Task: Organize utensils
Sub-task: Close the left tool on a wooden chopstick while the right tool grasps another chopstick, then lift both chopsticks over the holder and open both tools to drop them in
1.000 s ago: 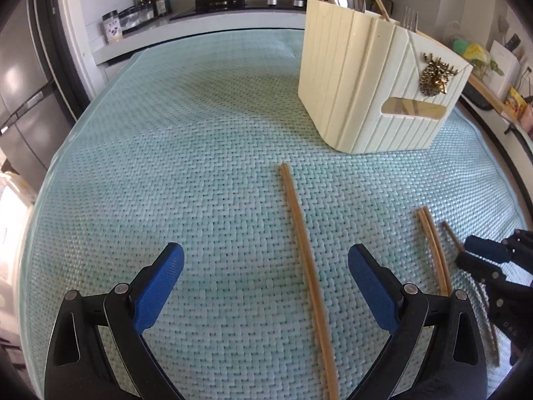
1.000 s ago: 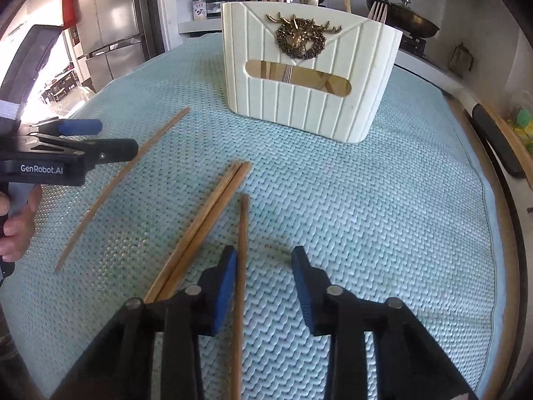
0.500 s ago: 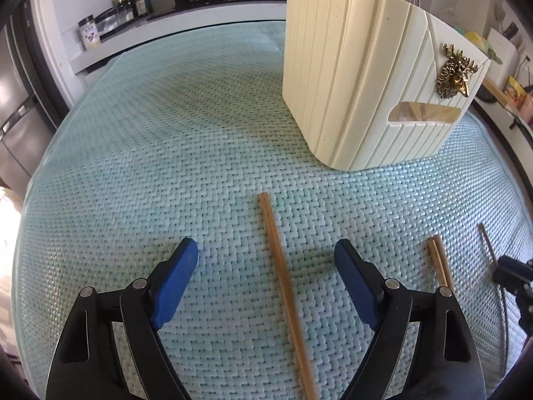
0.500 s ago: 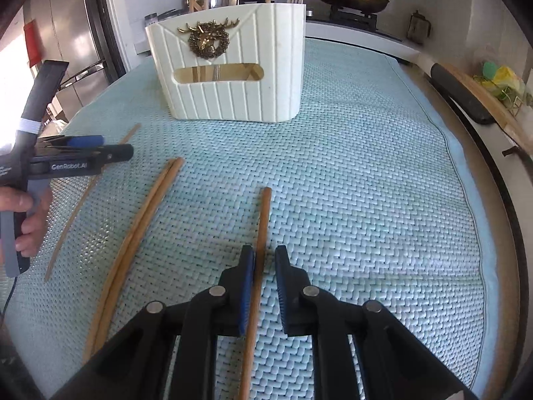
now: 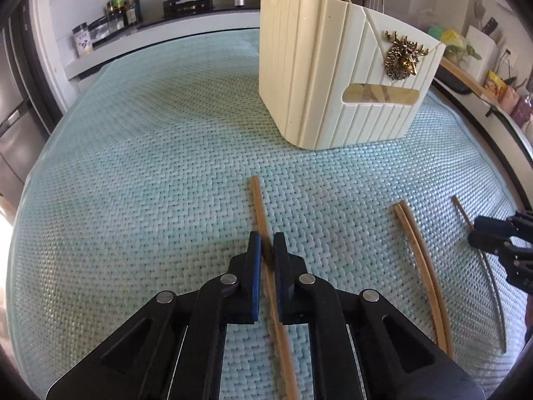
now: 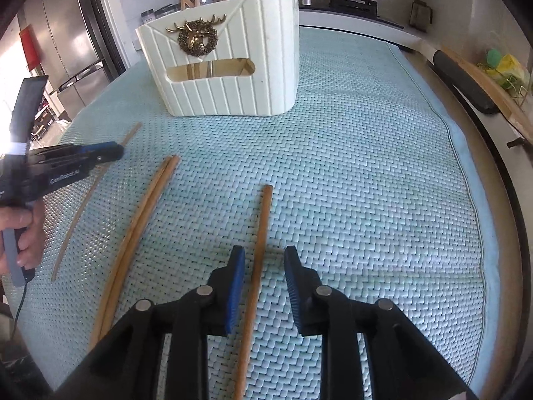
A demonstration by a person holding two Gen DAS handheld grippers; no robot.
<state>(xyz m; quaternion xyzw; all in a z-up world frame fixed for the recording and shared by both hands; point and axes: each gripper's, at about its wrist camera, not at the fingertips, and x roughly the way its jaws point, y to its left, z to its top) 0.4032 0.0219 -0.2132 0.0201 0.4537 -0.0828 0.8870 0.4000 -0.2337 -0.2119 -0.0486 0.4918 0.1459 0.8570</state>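
Observation:
A cream ribbed utensil holder (image 5: 336, 80) with a brass deer badge stands on the woven mat and also shows in the right wrist view (image 6: 230, 66); chopsticks, a spoon and a fork stick out of it. My left gripper (image 5: 265, 245) is shut on a single wooden chopstick (image 5: 258, 200) lying on the mat. My right gripper (image 6: 263, 260) is open, its jaws on either side of another chopstick (image 6: 261, 226) without touching it. A pair of chopsticks (image 5: 416, 253) lies between the two grippers, also seen from the right wrist (image 6: 143, 220).
A light blue woven mat (image 6: 366, 166) covers the table. A kitchen counter with a stove, pots and jars (image 5: 116, 16) runs behind. A fridge (image 6: 66, 43) stands at the left. A dark roll (image 6: 463, 83) lies beyond the mat's right edge.
My left gripper has closed onto the single chopstick. My right gripper, nearly closed around its chopstick half a second ago, has opened wider.

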